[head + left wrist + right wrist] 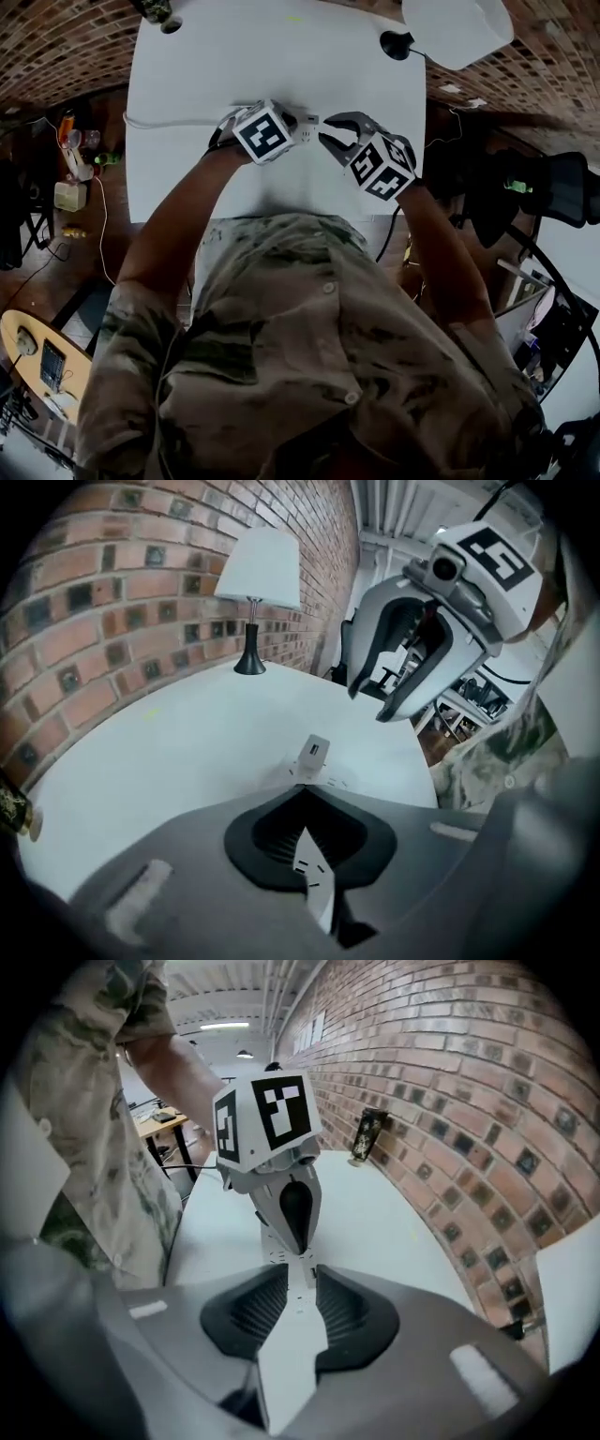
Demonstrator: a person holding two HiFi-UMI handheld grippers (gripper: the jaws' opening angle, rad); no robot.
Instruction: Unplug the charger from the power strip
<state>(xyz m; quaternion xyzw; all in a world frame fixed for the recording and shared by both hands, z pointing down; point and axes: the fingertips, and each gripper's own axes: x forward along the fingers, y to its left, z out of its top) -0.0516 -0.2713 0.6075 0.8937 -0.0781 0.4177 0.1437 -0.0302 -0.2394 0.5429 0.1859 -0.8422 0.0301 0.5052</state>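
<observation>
A white power strip (302, 123) lies across the middle of the white table (206, 66), its cable (159, 122) running off to the left. In the left gripper view a small white charger (315, 751) stands plugged into the strip (317, 874). My left gripper (292, 120) is shut, its tip (292, 1241) down on the strip just left of the charger. My right gripper (330, 131) hangs open just right of the charger and above the table (367, 703). In the right gripper view the strip (292, 1335) runs under the gap between its jaws (298, 1274).
A white lamp (455, 28) on a black base (250, 663) stands at the table's far right corner. A dark bottle (367, 1135) stands at the far left edge by the brick wall (450, 1072). Cluttered floor and desks surround the table.
</observation>
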